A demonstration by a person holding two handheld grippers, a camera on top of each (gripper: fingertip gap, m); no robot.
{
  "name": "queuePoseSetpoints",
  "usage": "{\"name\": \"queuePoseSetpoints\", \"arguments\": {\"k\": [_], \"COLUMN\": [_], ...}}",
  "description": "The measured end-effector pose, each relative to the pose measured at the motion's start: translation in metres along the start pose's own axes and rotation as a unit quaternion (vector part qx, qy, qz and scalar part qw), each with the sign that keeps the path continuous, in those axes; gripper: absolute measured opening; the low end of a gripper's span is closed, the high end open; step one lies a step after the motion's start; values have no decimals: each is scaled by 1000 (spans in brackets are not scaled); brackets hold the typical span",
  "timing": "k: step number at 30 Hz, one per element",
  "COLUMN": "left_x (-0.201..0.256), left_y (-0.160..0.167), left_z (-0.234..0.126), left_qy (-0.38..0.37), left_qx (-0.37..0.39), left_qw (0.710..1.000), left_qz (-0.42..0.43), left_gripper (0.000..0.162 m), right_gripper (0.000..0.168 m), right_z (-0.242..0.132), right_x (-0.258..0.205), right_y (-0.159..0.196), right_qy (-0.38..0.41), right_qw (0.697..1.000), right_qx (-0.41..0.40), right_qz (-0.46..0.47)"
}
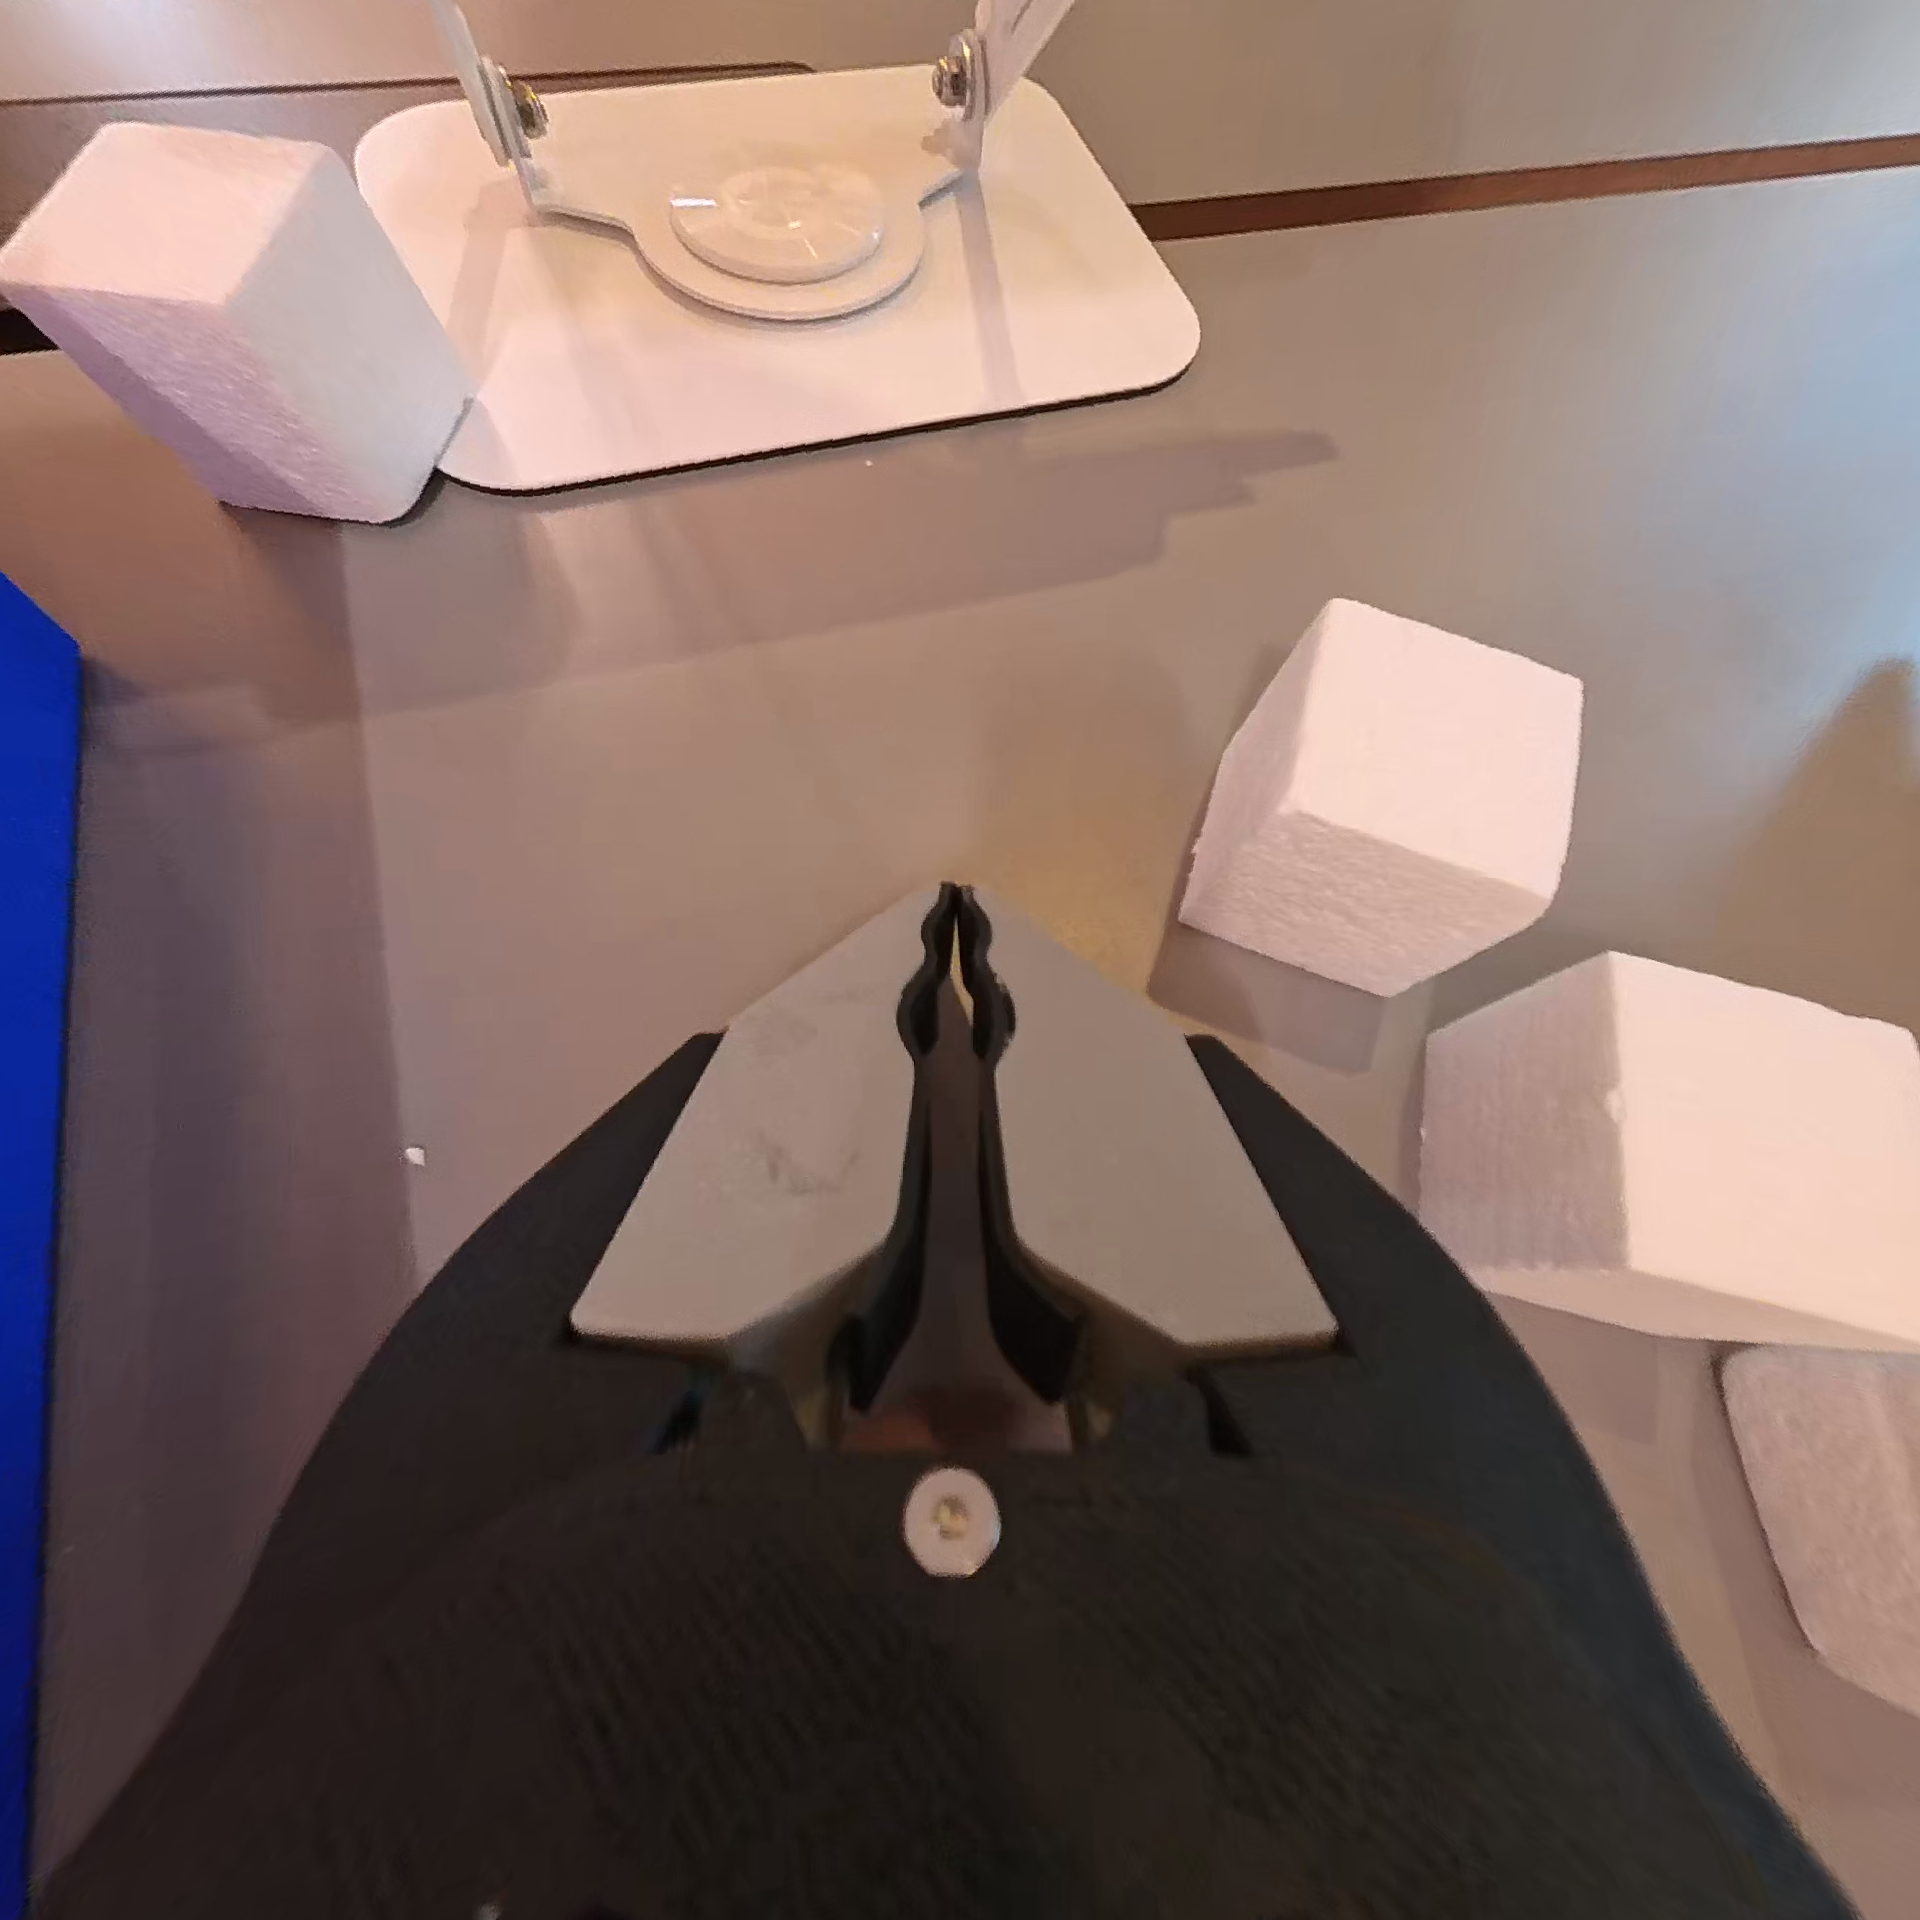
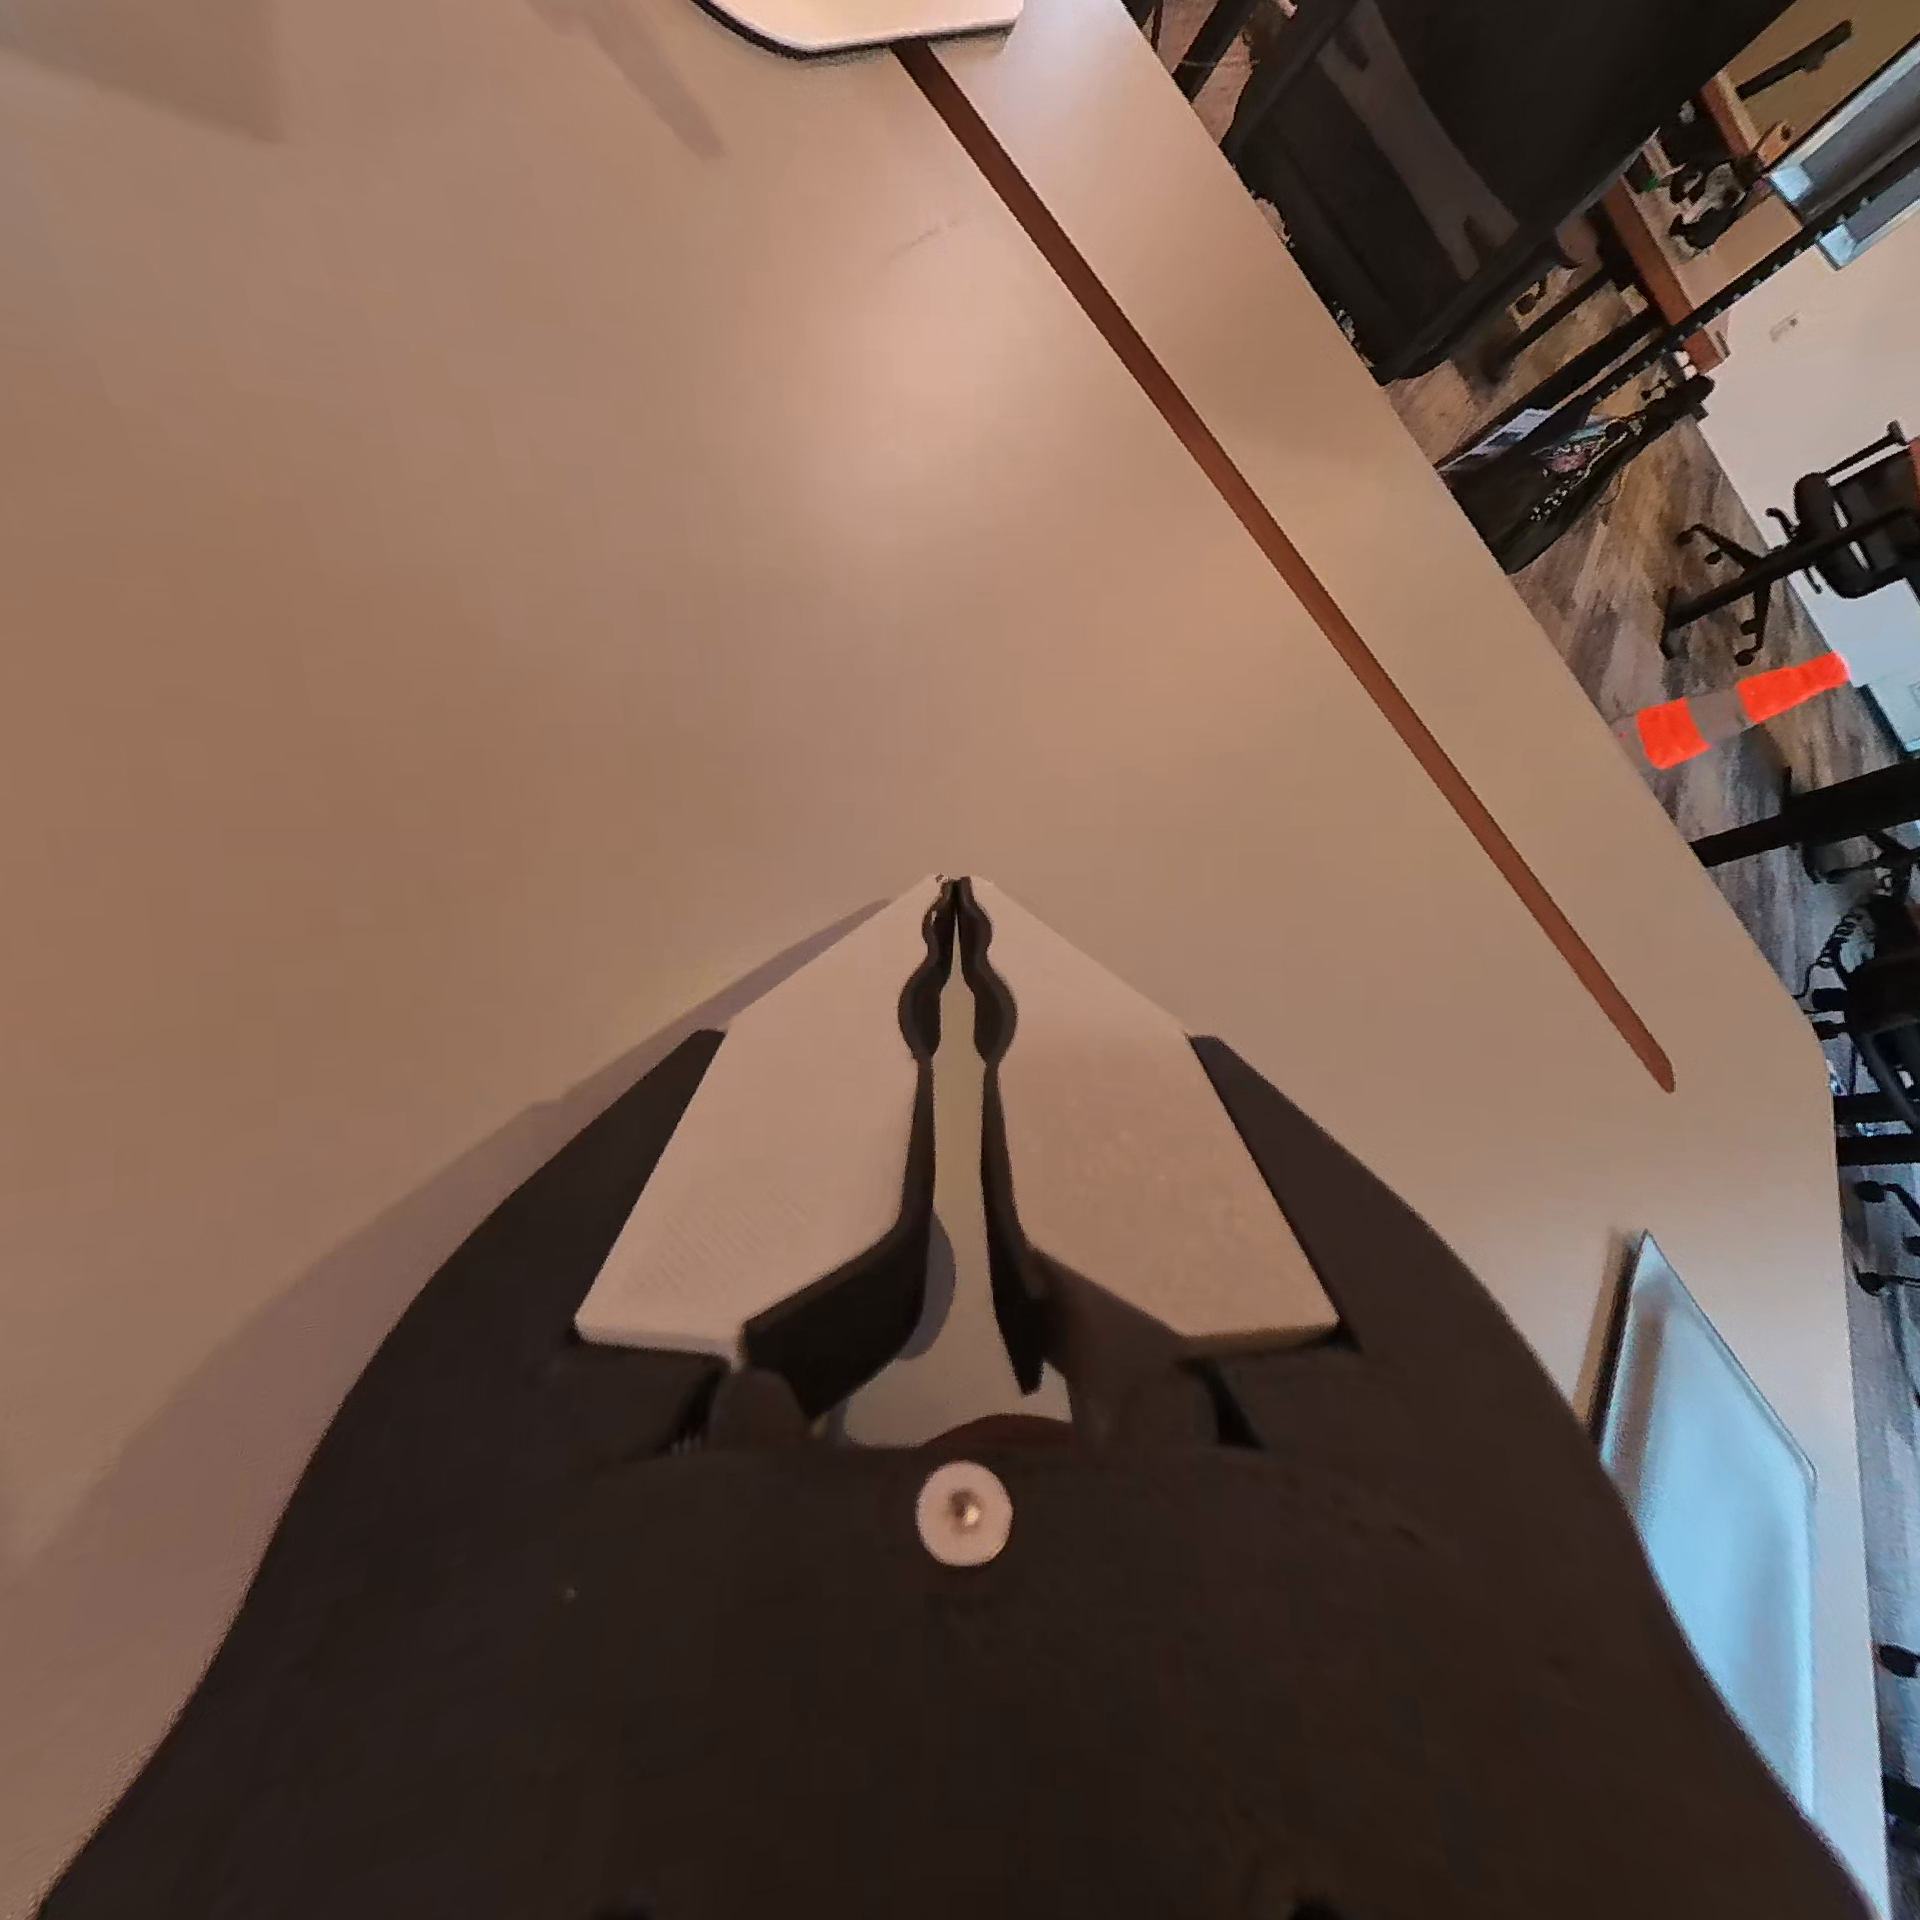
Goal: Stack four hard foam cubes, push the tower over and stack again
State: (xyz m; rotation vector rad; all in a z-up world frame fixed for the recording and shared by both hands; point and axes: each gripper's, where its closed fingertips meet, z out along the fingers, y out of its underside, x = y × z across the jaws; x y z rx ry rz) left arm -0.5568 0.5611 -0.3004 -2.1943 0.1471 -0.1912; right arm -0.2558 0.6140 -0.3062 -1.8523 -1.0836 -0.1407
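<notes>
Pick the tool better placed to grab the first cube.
Left. The left tool, shut and empty, has three cubes just to its right, nearest cube. The right tool, also shut, faces bare table, no cubes visible.

The left wrist view looked forward and steeply down along its own closed left gripper from close above the grey table, taking in four scattered foam cubes, one at far left touching the white stand base and three at right. The right wrist view looked along the closed right gripper at a rolled angle, low over bare tabletop, with the table's edge running diagonally and the room's floor beyond. The two views shared only the tabletop and a corner of the white base.
</notes>
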Motion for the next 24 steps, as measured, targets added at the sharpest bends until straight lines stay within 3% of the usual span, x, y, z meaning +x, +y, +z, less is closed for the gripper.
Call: {"name": "queuePoseSetpoints", "arguments": {"k": [9,11,19,20,23,24], "left_x": [-7,-13,-10,-8,-5,-5], "left_y": [-7,-6,-8,-9,-12,-13], "left_z": [-4,-3,-7,-9,-13,-14], "left_qy": [-7,-26,-19,-11,12,16], "left_qx": [21,21,32,38,53,57], "left_qw": [1000,999,999,999,998,998], "left_qz": [-7,-7,6,2,-10,-12], "left_gripper": [0,24,31,30,1,0], "right_gripper": [0,0,0,0,0,0], "right_z": [-24,-32,-62,-65,-70,-72], "right_x": [-18,-24,-60,-63,-68,-69], "right_y": [-33,-46,-91,-93,-97,-98], "right_qy": [-44,-36,-42,-41,-45,-50], "right_qw": [995,994,982,981,979,978], "right_qx": [84,104,179,184,194,198], "right_qz": [13,-4,-41,-46,-48,-44]}}
